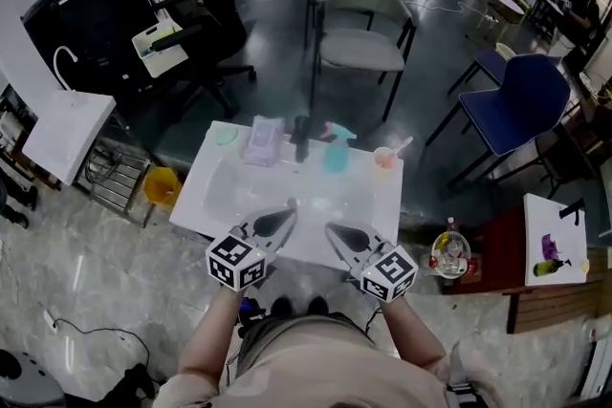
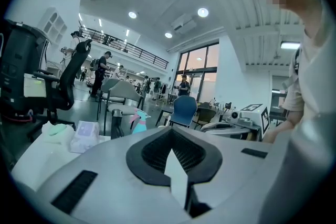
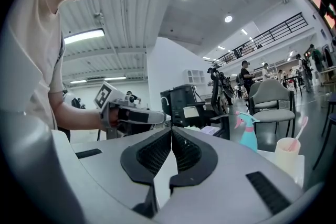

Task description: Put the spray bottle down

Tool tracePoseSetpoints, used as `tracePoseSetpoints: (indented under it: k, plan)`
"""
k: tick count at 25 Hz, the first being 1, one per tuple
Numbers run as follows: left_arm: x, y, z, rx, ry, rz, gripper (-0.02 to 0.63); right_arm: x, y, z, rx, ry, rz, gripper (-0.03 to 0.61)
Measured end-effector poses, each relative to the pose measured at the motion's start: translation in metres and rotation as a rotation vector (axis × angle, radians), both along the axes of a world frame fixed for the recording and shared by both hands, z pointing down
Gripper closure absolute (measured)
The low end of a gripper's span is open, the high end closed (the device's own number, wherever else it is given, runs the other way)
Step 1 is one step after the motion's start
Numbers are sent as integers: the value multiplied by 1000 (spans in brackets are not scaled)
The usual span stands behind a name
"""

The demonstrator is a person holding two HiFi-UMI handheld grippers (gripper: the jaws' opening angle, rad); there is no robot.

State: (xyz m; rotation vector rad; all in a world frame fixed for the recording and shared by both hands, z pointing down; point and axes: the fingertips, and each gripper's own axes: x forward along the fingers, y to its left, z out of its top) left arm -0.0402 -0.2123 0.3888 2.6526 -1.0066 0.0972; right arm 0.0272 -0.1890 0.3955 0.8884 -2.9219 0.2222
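Note:
A teal spray bottle [image 1: 337,150] with a pink trigger stands upright near the far edge of the white table [image 1: 229,196]; neither gripper touches it. It also shows in the left gripper view [image 2: 138,122] and the right gripper view [image 3: 247,131]. My left gripper [image 1: 289,214] hovers over the table's near edge, its jaws shut with nothing between them [image 2: 171,129]. My right gripper [image 1: 331,227] is beside it, also shut and empty [image 3: 171,128]. Both point towards the table's far side, well short of the bottle.
Along the table's far edge stand a pack of wipes [image 1: 263,140], a dark bottle [image 1: 301,139], a pale green item [image 1: 227,137] and a pink cup [image 1: 385,158]. A grey chair [image 1: 368,24] and a blue chair [image 1: 521,96] stand beyond the table, a yellow bin [image 1: 163,186] at its left.

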Motion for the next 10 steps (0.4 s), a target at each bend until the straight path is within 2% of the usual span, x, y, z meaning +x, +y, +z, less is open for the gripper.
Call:
tracePoseSetpoints:
  k: [10]
  plan:
    - [-17,-11,-11,39,55,34,609,-26,-7,-6,27,24,-14,555]
